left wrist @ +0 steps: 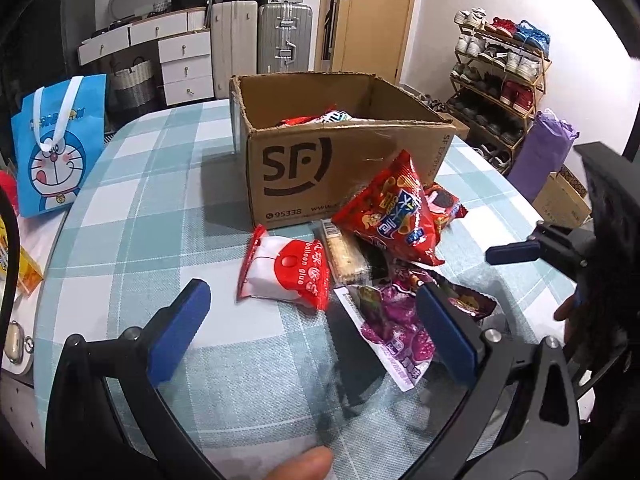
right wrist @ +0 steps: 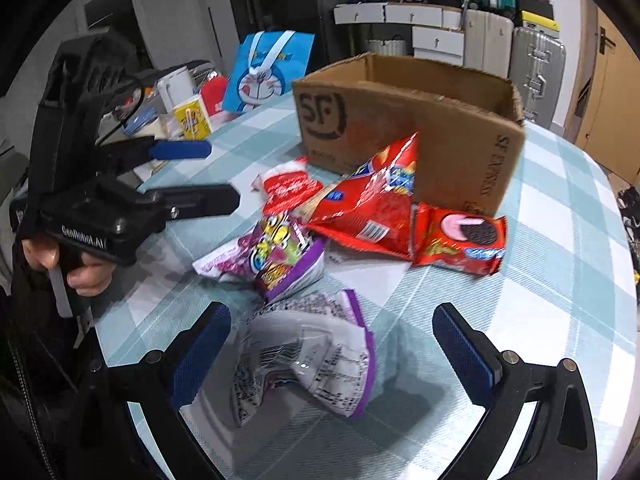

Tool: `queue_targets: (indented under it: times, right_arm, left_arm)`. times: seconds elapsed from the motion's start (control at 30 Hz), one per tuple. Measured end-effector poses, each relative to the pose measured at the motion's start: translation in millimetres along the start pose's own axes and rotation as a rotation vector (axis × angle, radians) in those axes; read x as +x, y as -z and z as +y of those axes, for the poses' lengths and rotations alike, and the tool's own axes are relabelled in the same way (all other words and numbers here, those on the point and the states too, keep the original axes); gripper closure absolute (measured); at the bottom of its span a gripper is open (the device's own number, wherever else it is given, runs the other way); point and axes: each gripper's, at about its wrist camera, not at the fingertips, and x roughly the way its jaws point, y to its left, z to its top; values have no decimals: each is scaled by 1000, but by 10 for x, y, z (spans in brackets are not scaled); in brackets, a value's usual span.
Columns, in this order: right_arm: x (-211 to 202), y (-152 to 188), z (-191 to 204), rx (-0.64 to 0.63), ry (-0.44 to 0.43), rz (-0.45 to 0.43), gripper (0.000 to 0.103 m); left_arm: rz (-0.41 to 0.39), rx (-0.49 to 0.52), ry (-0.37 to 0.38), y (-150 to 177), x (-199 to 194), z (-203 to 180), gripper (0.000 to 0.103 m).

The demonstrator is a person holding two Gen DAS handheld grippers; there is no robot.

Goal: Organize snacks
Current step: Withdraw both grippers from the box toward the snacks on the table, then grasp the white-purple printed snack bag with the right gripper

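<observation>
the left gripper (left wrist: 310,330) stands wide open above the checked tablecloth (left wrist: 160,216), its blue pads spread far apart and holding nothing; the right-hand pad sits just over the edge of a purple candy bag (left wrist: 394,332) but whether it touches is hard to tell. the right gripper (right wrist: 332,344) is just as wide open and empty, hovering over a crumpled purple-trimmed wrapper (right wrist: 312,356) that lies between its fingers without being pinched.

the snacks sit in a loose heap on the table right in front of an open cardboard box (left wrist: 340,160). the box is printed "sf" in big dark letters, with "95338" and the start of a web address low on the front, and "sf express" up one corner. a few packets already lie inside it.

in the heap, a red chip bag (left wrist: 394,216) leans against the box front. beside it lies a red and white packet (left wrist: 286,276) reading "balloon glue". a red cookie pack (right wrist: 460,240) showing a dark sandwich cookie lies at the box corner. the left tool's body reads "genrobot.ai".

at the far side of the table stands a blue cartoon-cat bag (left wrist: 60,148).
</observation>
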Motion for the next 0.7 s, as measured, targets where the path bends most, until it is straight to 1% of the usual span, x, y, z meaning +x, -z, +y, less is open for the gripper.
queue_targets:
  times: [0.13,0.27,0.33,0.37,0.47,0.53,0.6,0.63,0.7]
  right_arm:
    - [107,31,5,1,-33,43,0]
    - [163,57,-4,6,-55,62,1]
    - [169,62,-10,5,-69,65,6]
    - [173,60,-13,3,-71,67,10]
    - [170,62,-29,5,-82,70,11]
    - [173,58,-33,6,-100,72,16]
    - [174,60,-14,-3,-110,76,23]
    - [160,68,1,-16,-106,71,24]
    - [150,74,25,-36,-103,63,28]
  left_arm:
    - [9,-3,8,11,24,-12,1]
    - [14,-3,9,15,45,-28,1]
    - [16,-1,8,18,51,-37,1]
    - [17,-1,9,18,53,-39,1]
    - [18,-1,12,21,58,-46,1]
    - [19,0,12,22,64,-51,1]
    - [20,-4,14,21,67,-47,1]
    - [21,-5,15,21,69,-45,1]
    - [21,-8,14,20,67,-39,1]
